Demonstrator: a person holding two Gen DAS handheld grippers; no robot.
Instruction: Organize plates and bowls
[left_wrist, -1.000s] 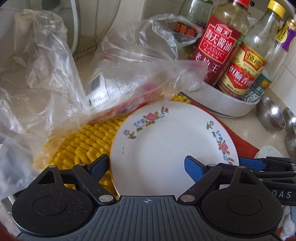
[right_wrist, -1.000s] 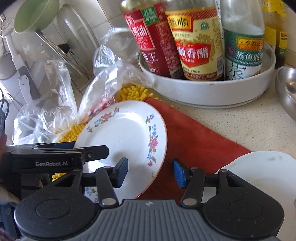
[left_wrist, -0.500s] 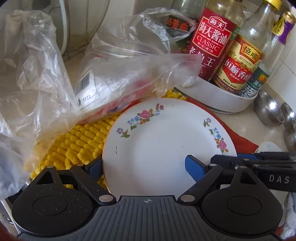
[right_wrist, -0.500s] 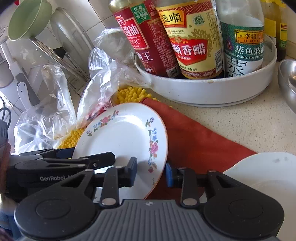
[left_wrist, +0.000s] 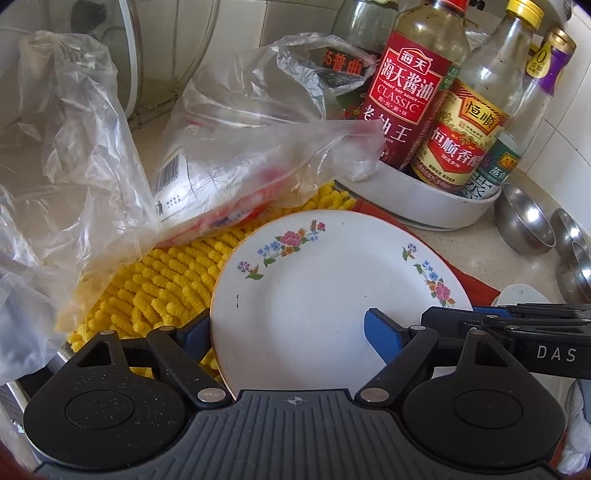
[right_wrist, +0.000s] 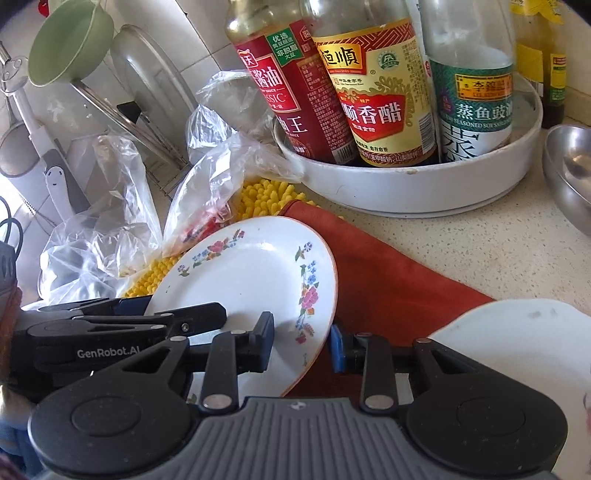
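The floral plate (left_wrist: 332, 295) sits tilted, its far edge over the yellow mat (left_wrist: 159, 280) and the red cloth (right_wrist: 388, 280), and both grippers are on it at once.

The right gripper (right_wrist: 302, 341) comes in on the plate's right edge. One blue pad lies on the white face, the other (right_wrist: 336, 349) is tucked under the rim, over the cloth. The jaws are clenched on that rim; the plate is pinched between them.

The left gripper (left_wrist: 284, 332) straddles the near left part of the plate. Its right pad (left_wrist: 380, 336) hovers over the white face, near the middle, and its left pad (left_wrist: 195, 330) stands outside the left rim, partly hidden behind it. The jaws are wide and easing inward, with the plate's left portion between them. The pads do not look to be pressing on it, so no grip there.

In the left view the right gripper's black arm crosses the lower right rim. In the right view the left gripper's arm lies across the plate's near left side.

Behind the plate: crumpled plastic bags (left_wrist: 240, 147), and a white tray (right_wrist: 406, 184) of sauce bottles (right_wrist: 376, 92). Steel bowls (left_wrist: 524, 225) stand on the counter to the right. Another white dish (right_wrist: 517, 339) lies just right of the right gripper.
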